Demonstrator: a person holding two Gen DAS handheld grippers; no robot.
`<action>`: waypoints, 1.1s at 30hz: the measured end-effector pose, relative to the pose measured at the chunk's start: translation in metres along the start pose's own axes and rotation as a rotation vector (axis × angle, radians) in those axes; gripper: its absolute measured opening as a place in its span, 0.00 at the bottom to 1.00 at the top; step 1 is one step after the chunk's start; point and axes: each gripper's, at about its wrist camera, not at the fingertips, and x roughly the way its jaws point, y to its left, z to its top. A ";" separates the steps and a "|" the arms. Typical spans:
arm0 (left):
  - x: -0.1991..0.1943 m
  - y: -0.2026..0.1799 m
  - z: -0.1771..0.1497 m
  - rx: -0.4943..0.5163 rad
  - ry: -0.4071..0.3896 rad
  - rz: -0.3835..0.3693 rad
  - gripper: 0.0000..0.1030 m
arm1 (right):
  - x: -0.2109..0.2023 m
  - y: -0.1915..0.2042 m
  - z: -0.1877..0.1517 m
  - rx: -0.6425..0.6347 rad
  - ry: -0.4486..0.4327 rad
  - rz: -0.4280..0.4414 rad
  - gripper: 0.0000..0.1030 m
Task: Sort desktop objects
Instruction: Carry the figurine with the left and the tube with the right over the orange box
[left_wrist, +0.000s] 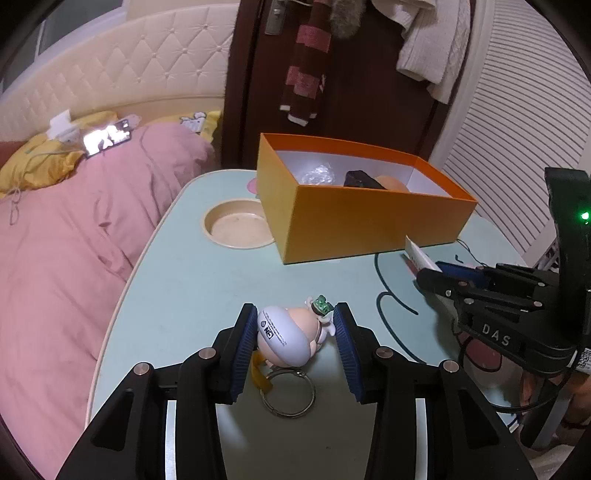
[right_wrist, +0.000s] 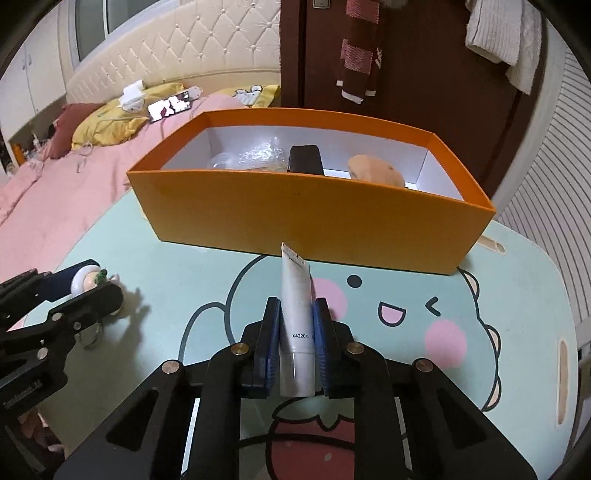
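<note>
A small cartoon figure keychain (left_wrist: 288, 338) with a metal ring lies on the pale green table (left_wrist: 192, 288). My left gripper (left_wrist: 295, 314) is around it: the left pad touches it, the right pad stands just off it. It also shows in the right wrist view (right_wrist: 86, 280). My right gripper (right_wrist: 295, 306) is shut on a white tube (right_wrist: 295, 306), held above the table in front of the orange box (right_wrist: 314, 221). The right gripper also shows in the left wrist view (left_wrist: 432, 277), at the right, with the tube (left_wrist: 419, 254).
The orange box (left_wrist: 354, 221) holds a clear plastic bag (right_wrist: 258, 151), a dark block (right_wrist: 304, 157) and a tan plush item (right_wrist: 375, 170). A round cup recess (left_wrist: 236, 225) lies left of the box. A bed with pink bedding (left_wrist: 74, 240) borders the table's left edge.
</note>
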 end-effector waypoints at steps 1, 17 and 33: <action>0.000 -0.001 0.000 0.004 -0.002 -0.001 0.40 | -0.003 -0.001 0.000 0.000 -0.007 0.004 0.18; -0.022 -0.020 0.048 0.065 -0.106 -0.085 0.39 | -0.049 -0.019 0.022 0.060 -0.137 0.156 0.18; 0.024 -0.041 0.132 0.113 -0.155 -0.113 0.39 | -0.036 -0.057 0.090 0.111 -0.229 0.150 0.18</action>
